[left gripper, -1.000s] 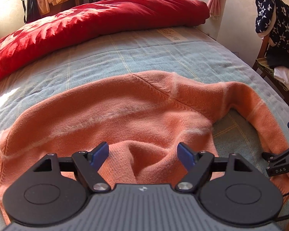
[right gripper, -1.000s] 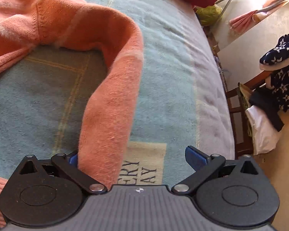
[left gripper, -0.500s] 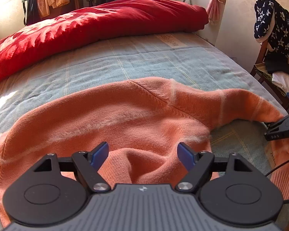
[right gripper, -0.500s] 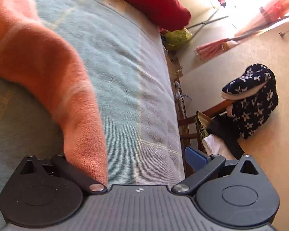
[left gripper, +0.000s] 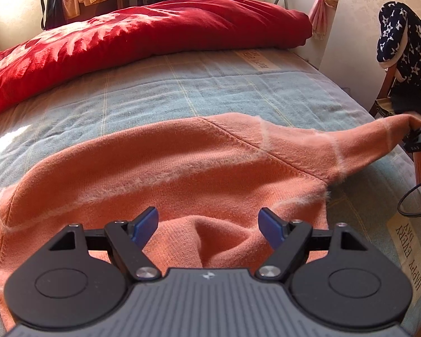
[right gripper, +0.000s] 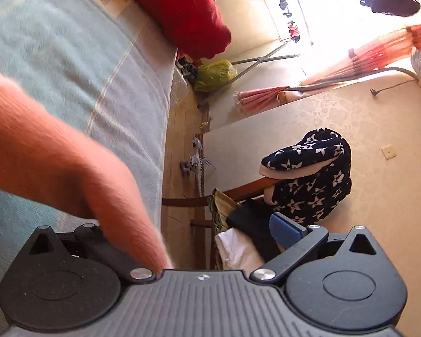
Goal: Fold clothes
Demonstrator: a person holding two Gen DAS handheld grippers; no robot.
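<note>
Two grippers work over one orange sweater (left gripper: 182, 168), which lies spread across the blue-green blanket (left gripper: 182, 90) of a bed, with a red duvet (left gripper: 126, 42) heaped along the far left. The left gripper (left gripper: 209, 224) hovers low over the bunched hem, its blue fingers (left gripper: 146, 224) wide apart and holding nothing. Further right, the sleeve (left gripper: 350, 146) stretches up toward the bed's edge, where the right gripper (right gripper: 202, 227) carries it. The fabric drapes over one finger and the other stands far off, so these fingers are spread wide, not pinched. Beyond the edge, a star-patterned garment (right gripper: 317, 174) hangs on a wooden chair.
</note>
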